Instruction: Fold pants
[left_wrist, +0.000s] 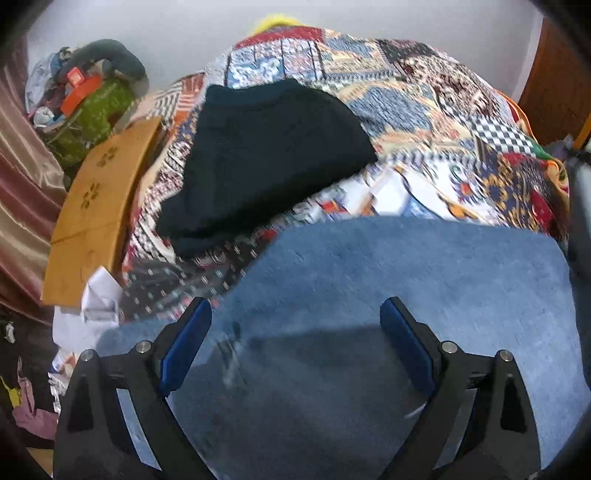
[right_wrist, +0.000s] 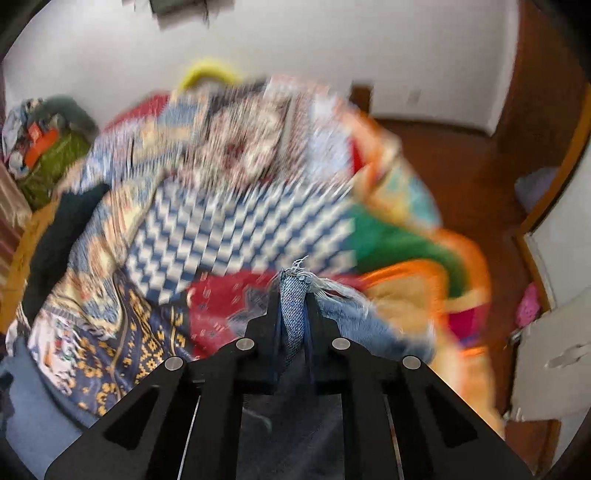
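Blue denim pants (left_wrist: 388, 288) lie spread across the near part of a patchwork quilt (left_wrist: 424, 122) on a bed. My left gripper (left_wrist: 295, 314) hovers just over the denim, its blue-padded jaws wide apart with nothing pinched between them. In the right wrist view my right gripper (right_wrist: 293, 295) is shut on a frayed hem of the pants (right_wrist: 293, 314), and the denim stands up between the two black fingers (right_wrist: 271, 317). More denim (right_wrist: 351, 321) trails off to the right of the fingers. The right wrist view is blurred.
A folded dark garment (left_wrist: 266, 158) lies on the quilt beyond the jeans. A wooden headboard (left_wrist: 96, 210) stands at the left, with a heap of clothes and boxes (left_wrist: 88, 99) behind it. Wooden floor (right_wrist: 461, 166) and a white door (right_wrist: 554, 332) lie to the right.
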